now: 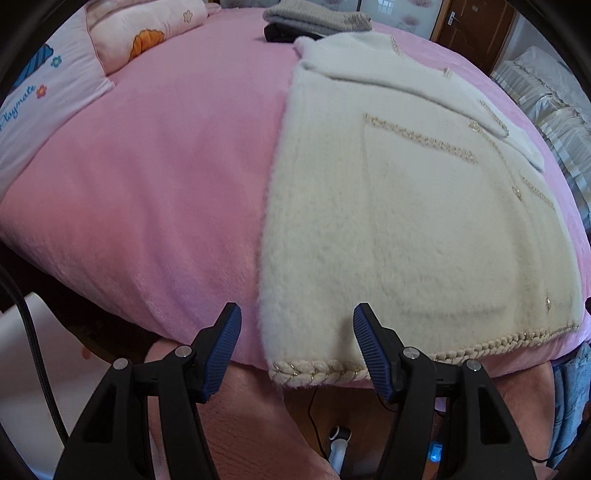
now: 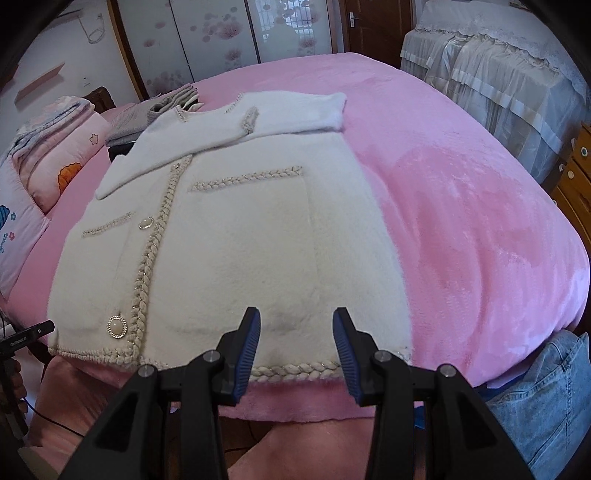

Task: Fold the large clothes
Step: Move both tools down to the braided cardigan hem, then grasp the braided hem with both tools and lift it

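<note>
Cream cardigan (image 2: pixel 229 236) flat on pink bed (image 2: pixel 461 206) (sleeves folded across); left gripper (image 1: pixel 297 347) and right gripper (image 2: pixel 296 347) at six o'clock hem, both agape, empty.

Bare pink blanket (image 1: pixel 155 177) lay open across the left half of the left wrist view, and wide right of the cream coat (image 2: pixel 229 236) in the right view. Folded grey clothes (image 1: pixel 317 16) crowded the coat's far end; pillows (image 2: pixel 55 158) blocked centre left.

One cream cardigan (image 2: pixel 236 236), two pearl buttons (image 2: pixel 117 327) (both visible), two pockets (image 2: pixel 255 206).
</note>
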`<state>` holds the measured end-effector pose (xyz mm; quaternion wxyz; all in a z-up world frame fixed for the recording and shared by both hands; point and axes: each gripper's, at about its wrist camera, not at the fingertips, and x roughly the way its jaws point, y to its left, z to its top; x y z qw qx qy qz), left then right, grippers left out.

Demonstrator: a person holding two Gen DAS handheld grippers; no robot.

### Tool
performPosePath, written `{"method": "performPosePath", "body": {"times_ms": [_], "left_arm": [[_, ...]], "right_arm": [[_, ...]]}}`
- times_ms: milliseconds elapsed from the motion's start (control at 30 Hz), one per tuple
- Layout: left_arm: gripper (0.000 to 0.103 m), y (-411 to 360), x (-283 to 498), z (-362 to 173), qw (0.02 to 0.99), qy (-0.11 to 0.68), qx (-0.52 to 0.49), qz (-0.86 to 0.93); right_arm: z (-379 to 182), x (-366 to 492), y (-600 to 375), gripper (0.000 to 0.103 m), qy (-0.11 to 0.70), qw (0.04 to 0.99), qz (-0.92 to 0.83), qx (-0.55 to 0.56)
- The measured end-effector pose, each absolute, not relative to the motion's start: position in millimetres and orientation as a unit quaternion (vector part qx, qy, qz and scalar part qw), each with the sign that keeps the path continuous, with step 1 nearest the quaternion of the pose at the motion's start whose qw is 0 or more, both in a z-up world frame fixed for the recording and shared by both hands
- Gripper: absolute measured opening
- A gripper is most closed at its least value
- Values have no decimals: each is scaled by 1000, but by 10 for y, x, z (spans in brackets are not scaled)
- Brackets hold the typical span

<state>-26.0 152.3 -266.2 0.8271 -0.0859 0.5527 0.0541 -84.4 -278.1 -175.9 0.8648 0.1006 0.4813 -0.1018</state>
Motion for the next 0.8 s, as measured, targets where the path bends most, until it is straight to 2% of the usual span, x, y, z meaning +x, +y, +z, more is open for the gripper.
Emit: {"method": "performPosePath", "body": {"times_ms": [433, 667, 800], "left_arm": [[62, 1749, -397, -3024, 813, 558, -168, 1], [62, 1725, -336, -3099, 813, 561, -153, -5], [62, 1724, -314, -3105, 814, 561, -150, -9]], "right_arm": [[-2021, -955, -3067, 41, 500, 850, -108, 124], [-2080, -998, -3132, 41, 500, 851, -93, 131], [-1948, -1062, -3189, 41, 475, 865, -105, 123]]}}
